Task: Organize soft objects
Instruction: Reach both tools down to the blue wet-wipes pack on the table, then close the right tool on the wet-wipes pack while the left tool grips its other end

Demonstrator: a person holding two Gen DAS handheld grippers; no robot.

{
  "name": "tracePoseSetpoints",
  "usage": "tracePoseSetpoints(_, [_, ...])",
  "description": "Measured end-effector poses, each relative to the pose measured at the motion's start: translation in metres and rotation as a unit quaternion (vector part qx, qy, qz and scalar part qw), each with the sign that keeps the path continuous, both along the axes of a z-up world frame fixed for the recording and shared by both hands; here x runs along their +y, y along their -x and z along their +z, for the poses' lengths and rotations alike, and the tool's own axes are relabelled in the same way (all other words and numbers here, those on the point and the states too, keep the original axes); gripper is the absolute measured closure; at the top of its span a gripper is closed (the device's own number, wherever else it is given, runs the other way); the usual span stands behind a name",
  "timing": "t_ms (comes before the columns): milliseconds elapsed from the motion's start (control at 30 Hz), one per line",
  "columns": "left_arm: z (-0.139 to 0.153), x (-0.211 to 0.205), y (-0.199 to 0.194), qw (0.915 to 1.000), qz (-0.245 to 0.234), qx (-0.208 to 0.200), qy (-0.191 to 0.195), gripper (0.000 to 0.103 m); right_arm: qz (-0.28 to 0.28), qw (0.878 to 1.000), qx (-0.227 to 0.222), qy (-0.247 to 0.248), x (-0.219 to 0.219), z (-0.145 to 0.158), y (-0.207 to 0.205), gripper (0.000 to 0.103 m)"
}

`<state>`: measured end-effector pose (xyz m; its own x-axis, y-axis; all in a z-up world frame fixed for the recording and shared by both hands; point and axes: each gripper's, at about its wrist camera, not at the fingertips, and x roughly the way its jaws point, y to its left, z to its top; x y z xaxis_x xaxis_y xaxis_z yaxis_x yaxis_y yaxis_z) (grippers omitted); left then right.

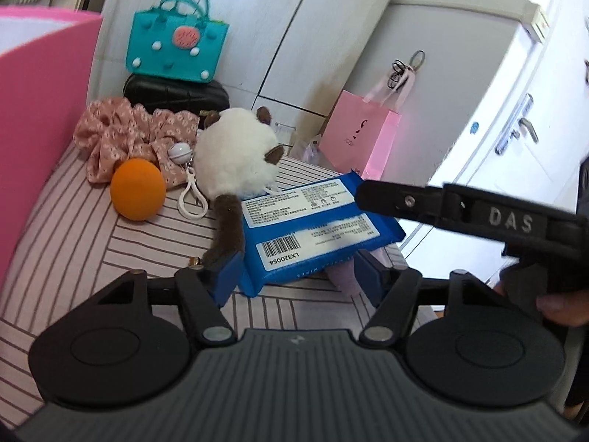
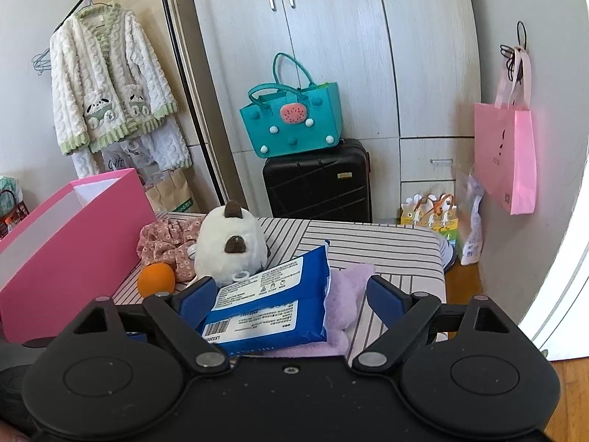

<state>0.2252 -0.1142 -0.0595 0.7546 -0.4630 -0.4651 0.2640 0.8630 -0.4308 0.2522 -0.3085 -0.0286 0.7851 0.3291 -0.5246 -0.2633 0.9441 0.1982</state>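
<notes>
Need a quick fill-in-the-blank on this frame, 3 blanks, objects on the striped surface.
1. The blue wipes pack lies partly on top of a ____ cloth.
2. The orange ball sits in front of the ____ floral scrunchie.
3. The teal felt bag stands on a black ____.

Missing words: purple; pink; suitcase

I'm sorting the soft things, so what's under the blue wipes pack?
The blue wipes pack lies on a lilac fuzzy cloth, which sticks out to its right. How far the cloth runs beneath, or anything else there, is covered.
</notes>
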Motion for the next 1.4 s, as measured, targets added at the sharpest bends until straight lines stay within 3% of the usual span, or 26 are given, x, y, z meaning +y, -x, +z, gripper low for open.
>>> tracePoseSetpoints(267, [-0.008, 0.006, -0.018, 0.9981, 0.014, 0.052, 0.029, 0.044, 0.003, 1.000, 0.010, -0.011, 0.001, -0.009, -0.011, 0.014])
tracePoseSetpoints(367, [-0.008, 0.009, -0.021, 0.9976, 0.021, 0.056, 0.035, 0.044, 0.001, 1.000, 0.010, -0.007, 0.002, -0.012, -0.012, 0.023])
tracePoseSetpoints(533, [-0.013, 0.012, -0.022, 0.9960, 0.038, 0.056, 0.060, 0.054, 0.002, 1.000, 0.023, -0.008, 0.001, -0.018, -0.013, 0.064])
tracePoseSetpoints(733, [-0.018, 0.011, -0.014, 0.9956, 0.056, 0.043, 0.062, 0.054, -0.007, 1.000, 0.009, -0.008, -0.001, -0.019, -0.006, 0.079])
tracePoseSetpoints(867, [-0.019, 0.014, -0.014, 0.9939, 0.056, 0.056, 0.077, 0.053, -0.002, 1.000, -0.002, -0.008, -0.001, -0.011, 0.003, 0.083])
tracePoseSetpoints(933, [-0.018, 0.018, -0.015, 0.9925, 0.049, 0.069, 0.088, 0.045, 0.001, 1.000, -0.006, -0.005, 0.000, -0.007, 0.009, 0.085])
tracePoseSetpoints(1067, [-0.018, 0.026, -0.012, 0.9901, 0.017, 0.081, 0.114, 0.045, 0.005, 1.000, -0.006, -0.001, 0.002, -0.002, 0.019, 0.086])
tracePoseSetpoints(1300, [-0.014, 0.035, 0.001, 0.9933, 0.017, 0.078, 0.084, 0.045, 0.010, 1.000, 0.013, -0.015, 0.001, 0.001, 0.042, 0.086])
tracePoseSetpoints(1400, [-0.010, 0.036, 0.007, 0.9962, 0.015, 0.067, 0.053, 0.045, 0.008, 0.999, 0.022, -0.026, -0.001, -0.002, 0.059, 0.086])
